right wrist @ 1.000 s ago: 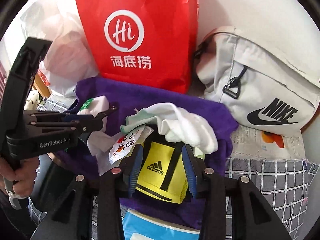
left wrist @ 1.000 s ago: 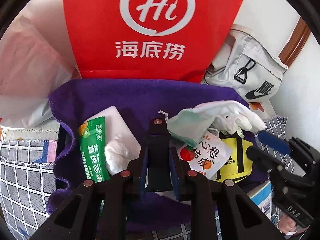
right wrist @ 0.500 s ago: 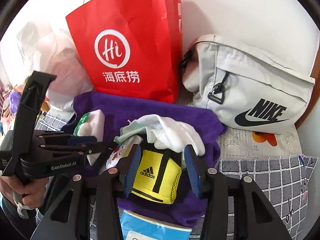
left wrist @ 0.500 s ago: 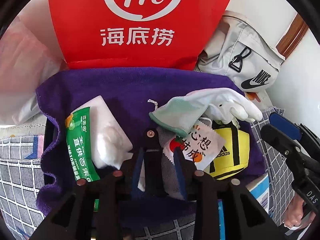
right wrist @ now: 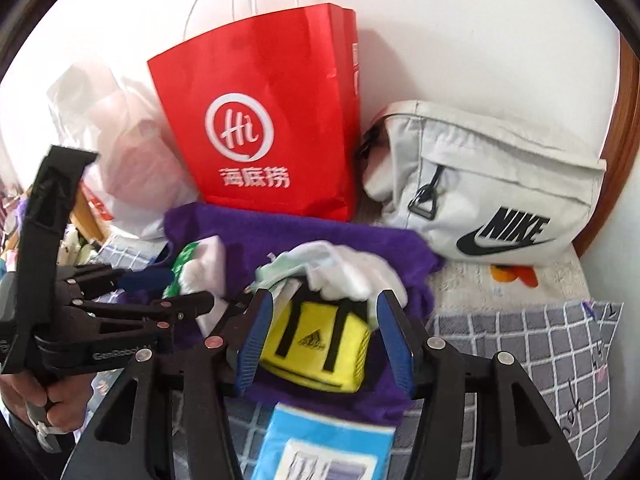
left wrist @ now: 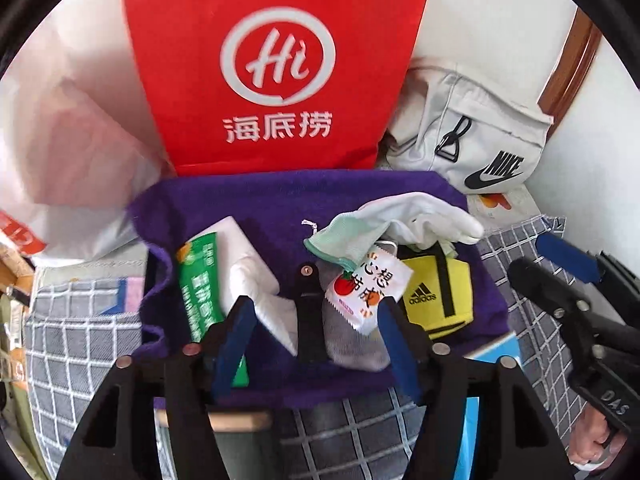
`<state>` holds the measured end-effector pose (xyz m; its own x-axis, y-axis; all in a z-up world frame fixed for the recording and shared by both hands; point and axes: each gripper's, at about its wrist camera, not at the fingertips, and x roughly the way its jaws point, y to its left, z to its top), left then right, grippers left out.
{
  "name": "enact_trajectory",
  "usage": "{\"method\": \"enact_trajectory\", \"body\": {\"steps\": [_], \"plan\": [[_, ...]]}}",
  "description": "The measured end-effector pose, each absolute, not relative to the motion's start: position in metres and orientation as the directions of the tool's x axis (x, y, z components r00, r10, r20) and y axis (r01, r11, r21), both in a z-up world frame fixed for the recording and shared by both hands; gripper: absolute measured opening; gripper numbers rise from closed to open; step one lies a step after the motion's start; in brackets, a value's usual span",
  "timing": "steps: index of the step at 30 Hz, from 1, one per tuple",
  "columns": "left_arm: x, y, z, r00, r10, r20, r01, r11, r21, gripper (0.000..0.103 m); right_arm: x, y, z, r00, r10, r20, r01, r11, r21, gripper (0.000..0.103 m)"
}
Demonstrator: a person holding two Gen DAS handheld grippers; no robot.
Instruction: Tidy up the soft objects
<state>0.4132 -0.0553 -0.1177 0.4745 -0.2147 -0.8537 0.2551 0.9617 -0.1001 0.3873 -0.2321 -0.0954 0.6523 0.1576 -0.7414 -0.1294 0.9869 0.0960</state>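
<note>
A purple towel carries a pile: a green-and-white tissue pack, a black strap, a grey sock, a tomato-print packet, a white glove and a yellow Adidas pouch. My left gripper hovers above the strap and sock, its jaws opening and its pads touching neither. My right gripper straddles the yellow pouch from above. Its jaws are opening too, with the pads off the pouch, which lies on the towel under the glove.
A red paper bag stands behind the towel against the wall, with a white plastic bag to its left and a grey Nike bag to its right. A blue packet lies in front on the checked sheet.
The left jaws, narrow around the black strap before, have spread wide. The right jaws have widened around the yellow pouch. Both grippers have lifted back from the pile.
</note>
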Motion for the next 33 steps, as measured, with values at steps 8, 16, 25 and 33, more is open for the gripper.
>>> {"method": "enact_trajectory", "body": {"steps": [8, 16, 25, 33], "plan": [[0.360, -0.040, -0.090, 0.497, -0.219, -0.840, 0.210, 0.969, -0.129, 0.066, 0.335, -0.230, -0.075, 0.662, 0.149, -0.735, -0.085, 0.989, 0.123, 0.061], [0.285, -0.030, -0.057, 0.584, -0.189, -0.790, 0.178, 0.979, -0.103, 0.078, 0.257, -0.225, -0.047, 0.725, 0.112, -0.680, -0.068, 0.993, 0.092, 0.093], [0.208, -0.028, -0.045, 0.618, -0.160, -0.770, 0.159, 0.984, -0.077, 0.088, 0.184, -0.216, -0.038, 0.745, 0.059, -0.664, -0.053, 0.998, 0.029, 0.100], [0.150, -0.027, -0.025, 0.678, -0.123, -0.725, 0.141, 0.989, -0.036, 0.102, 0.123, -0.216, -0.027, 0.763, 0.055, -0.644, -0.032, 0.998, 0.047, 0.100]]}}
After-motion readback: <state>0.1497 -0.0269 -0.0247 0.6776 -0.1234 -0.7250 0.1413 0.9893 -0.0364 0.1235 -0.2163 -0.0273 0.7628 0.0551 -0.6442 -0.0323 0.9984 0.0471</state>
